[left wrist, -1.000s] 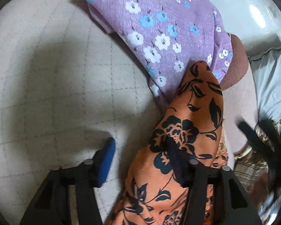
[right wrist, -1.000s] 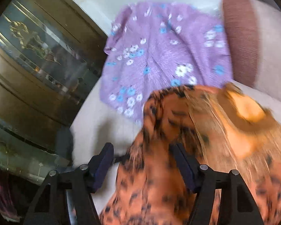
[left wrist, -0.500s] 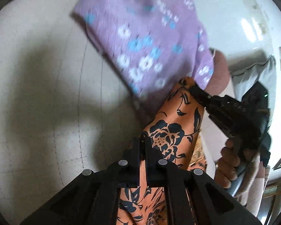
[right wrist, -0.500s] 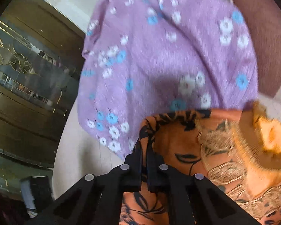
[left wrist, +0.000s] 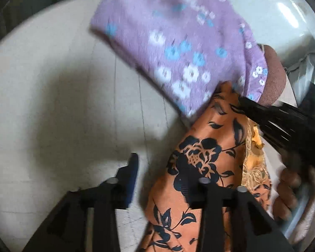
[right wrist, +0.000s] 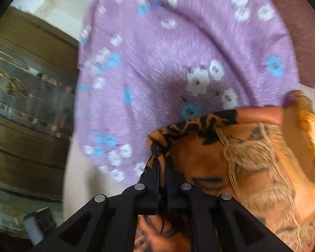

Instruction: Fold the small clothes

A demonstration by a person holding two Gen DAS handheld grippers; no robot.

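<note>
An orange garment with black flowers lies on the pale quilted surface, partly over a purple floral garment. My left gripper is open; its blue left finger pad stands clear of the cloth and the right finger is under or against the orange garment. My right gripper is shut on a bunched edge of the orange garment, with the purple garment just beyond. The right gripper also shows in the left wrist view at the garment's far end.
A maroon cushion lies under the purple garment's far side. Dark wooden furniture with glass stands at the left of the right wrist view. A hand holds the right gripper.
My left gripper, shut on the orange garment half a second ago, has opened. My right gripper stays shut on the garment and has moved closer over the purple garment.
</note>
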